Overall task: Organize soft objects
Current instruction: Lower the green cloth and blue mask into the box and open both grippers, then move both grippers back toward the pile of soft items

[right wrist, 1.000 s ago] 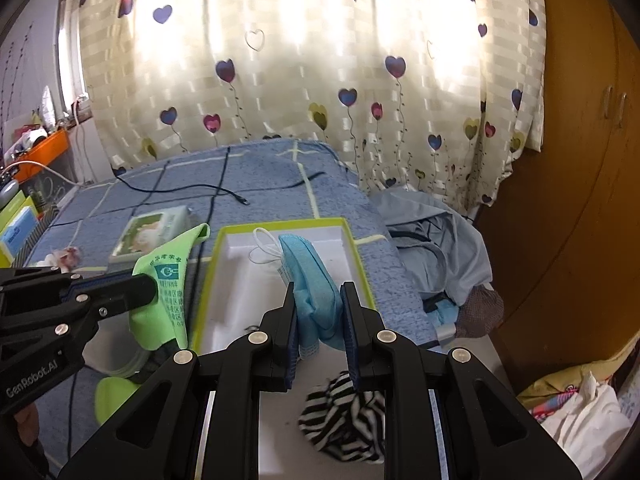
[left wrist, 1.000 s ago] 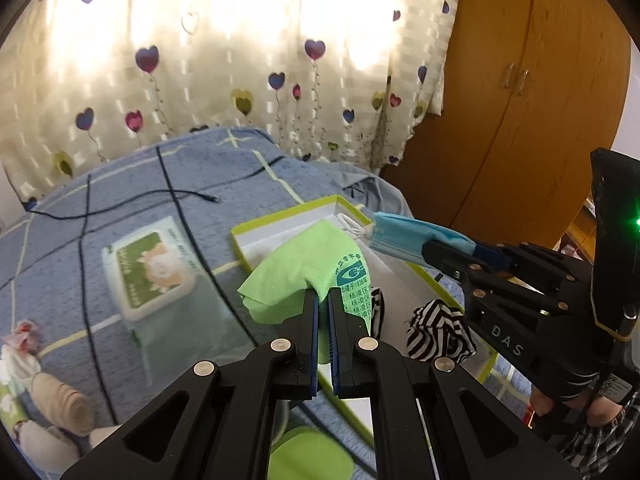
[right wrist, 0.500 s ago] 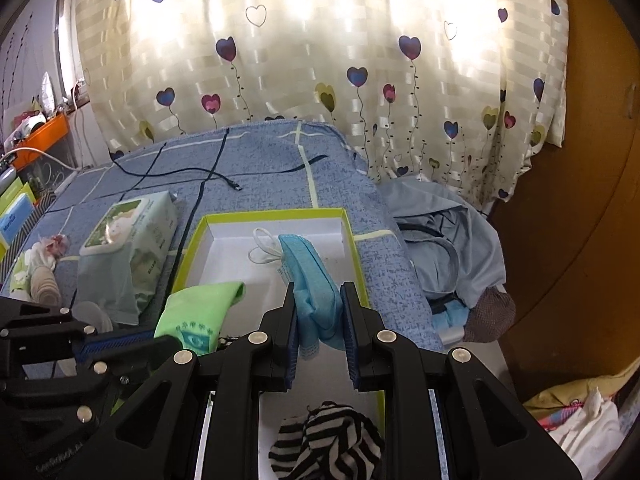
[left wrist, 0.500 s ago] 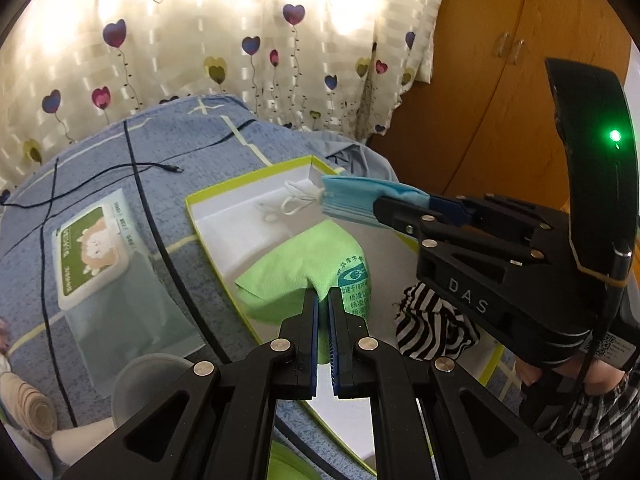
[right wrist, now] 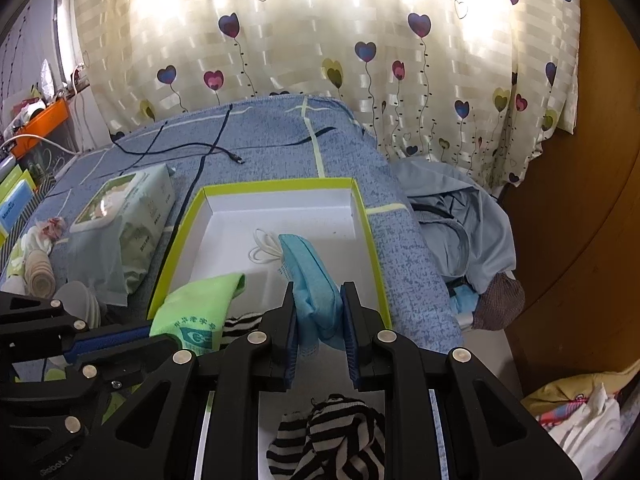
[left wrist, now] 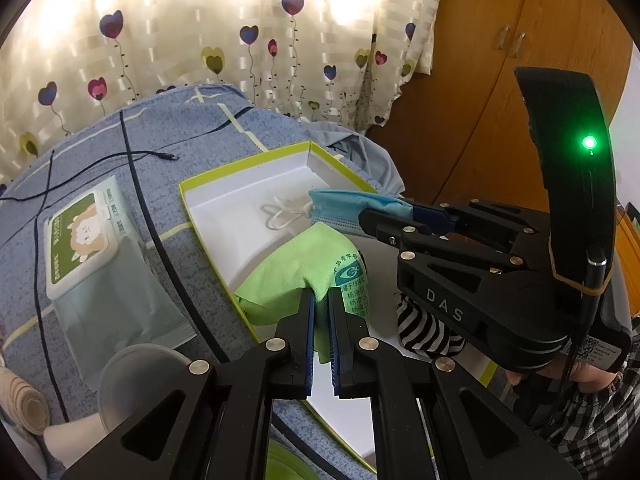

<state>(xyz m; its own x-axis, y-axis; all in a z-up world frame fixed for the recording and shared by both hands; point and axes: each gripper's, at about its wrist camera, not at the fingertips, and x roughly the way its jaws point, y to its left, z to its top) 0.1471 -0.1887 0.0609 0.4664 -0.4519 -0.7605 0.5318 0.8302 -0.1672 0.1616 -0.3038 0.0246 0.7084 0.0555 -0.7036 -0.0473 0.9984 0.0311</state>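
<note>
Where a heart-print curtain hangs beside a wooden wardrobe, a bed with a blue patterned cover carries a green-rimmed white box, a pack of wipes and a black cable. Both tools point down over the box. Its jaws pressed nearly together, the left tool pinches a green cloth draped onto the box's near-left side. Beside it, the right tool pinches a blue face mask, whose ear loops touch the box floor. A striped sock lies in the box's near end.
</note>
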